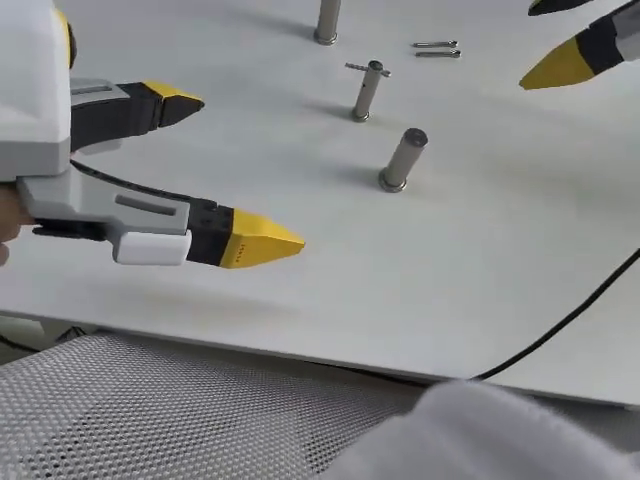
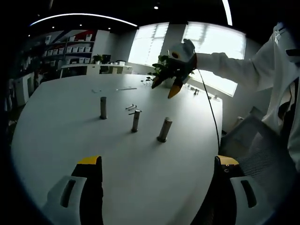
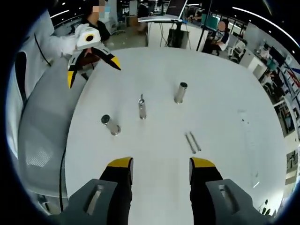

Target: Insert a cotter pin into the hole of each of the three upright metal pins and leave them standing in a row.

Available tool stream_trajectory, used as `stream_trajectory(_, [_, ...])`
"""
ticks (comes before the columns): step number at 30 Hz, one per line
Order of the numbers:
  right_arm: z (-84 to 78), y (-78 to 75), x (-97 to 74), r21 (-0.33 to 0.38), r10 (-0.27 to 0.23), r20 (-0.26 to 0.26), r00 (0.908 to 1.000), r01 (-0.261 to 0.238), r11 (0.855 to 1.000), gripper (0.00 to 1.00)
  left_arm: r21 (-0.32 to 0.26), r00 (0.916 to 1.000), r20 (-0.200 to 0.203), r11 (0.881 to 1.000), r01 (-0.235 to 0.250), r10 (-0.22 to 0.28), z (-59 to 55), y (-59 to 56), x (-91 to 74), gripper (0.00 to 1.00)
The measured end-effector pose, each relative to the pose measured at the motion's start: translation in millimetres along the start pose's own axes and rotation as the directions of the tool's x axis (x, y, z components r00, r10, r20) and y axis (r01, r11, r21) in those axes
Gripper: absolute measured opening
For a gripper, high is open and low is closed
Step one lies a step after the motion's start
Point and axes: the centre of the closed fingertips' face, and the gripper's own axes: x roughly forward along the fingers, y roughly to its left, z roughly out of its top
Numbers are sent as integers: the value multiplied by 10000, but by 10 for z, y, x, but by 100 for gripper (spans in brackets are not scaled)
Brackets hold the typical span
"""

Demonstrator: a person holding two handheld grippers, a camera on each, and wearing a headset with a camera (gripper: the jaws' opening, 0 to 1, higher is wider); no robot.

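Three metal pins stand upright in a slanted row on the white table (image 1: 300,310): the far metal pin (image 1: 326,20), the middle metal pin (image 1: 366,95) and the near metal pin (image 1: 402,160), each apart from the next. An inserted cotter pin (image 1: 366,69) sits crosswise through the top of the middle one. Two loose cotter pins (image 1: 437,48) lie side by side on the table, just to the right of the row. The left gripper (image 1: 253,171) hovers over the near side of the table, well apart from the pins, its jaws spread wide and empty. The right gripper (image 1: 526,48) hangs at the far right, beyond the loose cotter pins, jaws likewise spread and empty. A black cable (image 1: 560,320) crosses the table's right corner, and a mesh chair (image 1: 150,420) sits below the table's edge.
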Motion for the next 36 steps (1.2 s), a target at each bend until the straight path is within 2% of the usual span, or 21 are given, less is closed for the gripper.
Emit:
stream_trajectory(5, [16,-180,186,-621,222,-522,9984,-254,9977,39,-19,10000,-23,10000,-10,10,-16,0,-1,99])
stream_trajectory(7, [69,-231,266,-1148,303,-448,9985,-353,9928,29,-85,10000,-45,9999,-61,60,-28,-15,-4,99])
stream_trajectory(10, [103,-228,374,-1227,645,-562,9963,-710,9899,14,-51,9999,-40,9999,-95,95,-44,-28,-8,99])
stream_trajectory(11, [111,-246,422,-1392,654,-627,9959,-736,9875,13,21,9999,-20,9999,-161,161,-47,-28,-10,99])
stream_trajectory(15, [66,-291,546,-1591,735,-1016,9921,-891,9832,18,2,9997,71,9998,-223,223,-29,-42,-19,96])
stream_trajectory(19, [9,-356,644,-1527,802,-1312,9881,-1001,9832,15,11,9995,199,9997,-237,236,7,-67,-38,96])
stream_trajectory(22, [-41,-430,711,-1444,838,-1550,9844,-1065,9838,13,38,9995,218,9997,-230,229,6,-43,-40,96])
stream_trajectory(28, [-56,-513,801,-1223,850,-1667,9823,-1061,9868,9,-91,9993,146,9994,-333,334,-41,-20,-57,96])
stream_trajectory(36, [-169,-581,881,-1058,836,-2106,9740,-1078,9885,4,-312,9991,187,9988,-380,386,-70,-39,-73,96])
